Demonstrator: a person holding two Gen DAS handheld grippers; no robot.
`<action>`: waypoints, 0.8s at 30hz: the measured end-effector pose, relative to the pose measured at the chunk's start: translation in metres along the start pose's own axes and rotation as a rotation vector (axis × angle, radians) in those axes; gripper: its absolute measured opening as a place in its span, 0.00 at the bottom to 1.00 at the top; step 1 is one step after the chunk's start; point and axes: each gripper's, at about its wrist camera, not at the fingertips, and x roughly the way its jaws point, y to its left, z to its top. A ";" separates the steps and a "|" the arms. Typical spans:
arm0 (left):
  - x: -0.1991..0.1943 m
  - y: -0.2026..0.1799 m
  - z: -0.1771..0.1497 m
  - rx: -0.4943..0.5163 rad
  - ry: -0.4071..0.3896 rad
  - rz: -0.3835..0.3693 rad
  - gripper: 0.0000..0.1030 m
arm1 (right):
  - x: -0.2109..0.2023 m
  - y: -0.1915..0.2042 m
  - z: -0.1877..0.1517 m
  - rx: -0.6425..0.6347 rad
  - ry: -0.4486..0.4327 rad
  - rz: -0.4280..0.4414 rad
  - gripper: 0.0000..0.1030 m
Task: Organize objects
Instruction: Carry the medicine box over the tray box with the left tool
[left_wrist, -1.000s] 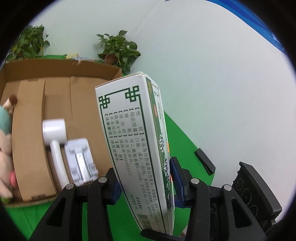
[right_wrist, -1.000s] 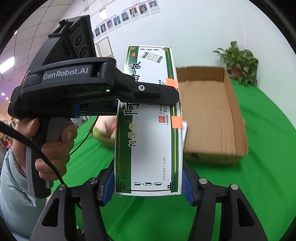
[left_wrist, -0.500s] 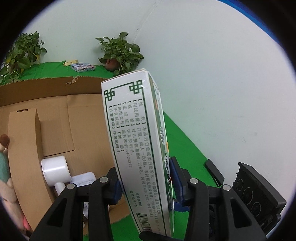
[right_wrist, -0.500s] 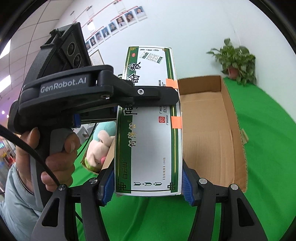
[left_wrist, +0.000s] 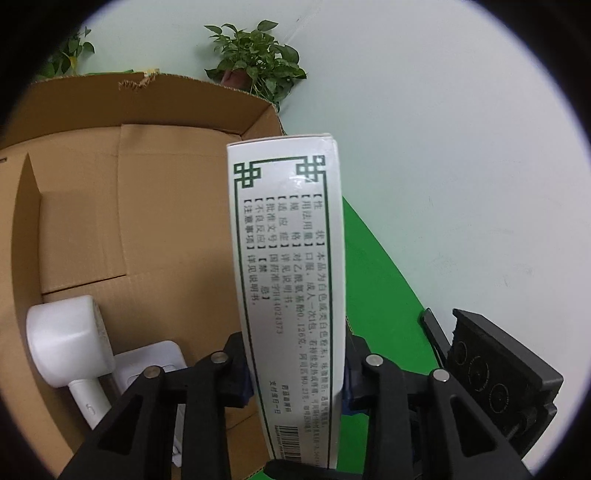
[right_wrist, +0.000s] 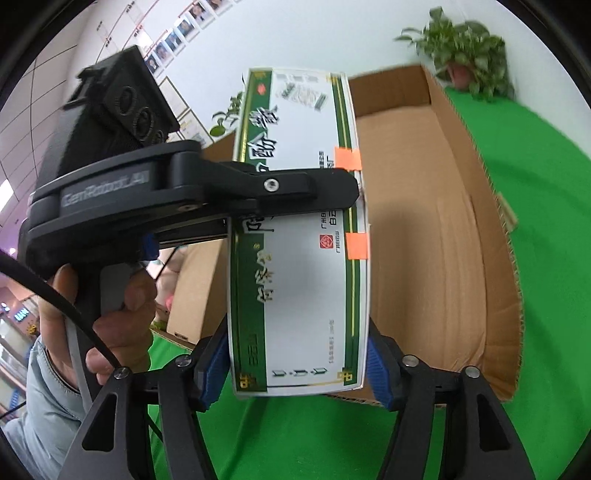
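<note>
Both grippers hold one white and green medicine box (left_wrist: 291, 280), also in the right wrist view (right_wrist: 299, 236). My left gripper (left_wrist: 295, 373) is shut on its narrow sides. My right gripper (right_wrist: 299, 365) is shut on its lower end, across its wide face. The left gripper (right_wrist: 221, 192) clamps the box's middle in the right wrist view. The box hangs over the near edge of an open cardboard box (left_wrist: 166, 177), seen too in the right wrist view (right_wrist: 436, 236).
Inside the cardboard box lie a white handheld device (left_wrist: 70, 343) and a white flat item (left_wrist: 151, 362); a plush toy (right_wrist: 168, 280) shows behind the left gripper. Green cloth (right_wrist: 546, 206) covers the table. Potted plants (left_wrist: 258, 62) stand by the white wall.
Both grippers have carried the medicine box forward and lower, closer over the cardboard box. The carton's interior now fills more of both views.
</note>
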 end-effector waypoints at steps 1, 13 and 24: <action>0.002 0.001 -0.001 -0.010 0.005 -0.014 0.31 | 0.000 -0.002 0.001 0.000 -0.003 -0.002 0.61; 0.023 0.020 -0.004 -0.058 0.039 -0.051 0.32 | 0.008 -0.013 0.021 0.010 -0.013 -0.030 0.58; 0.028 0.026 -0.015 -0.060 0.071 0.055 0.44 | 0.025 0.000 0.008 -0.032 0.030 -0.130 0.57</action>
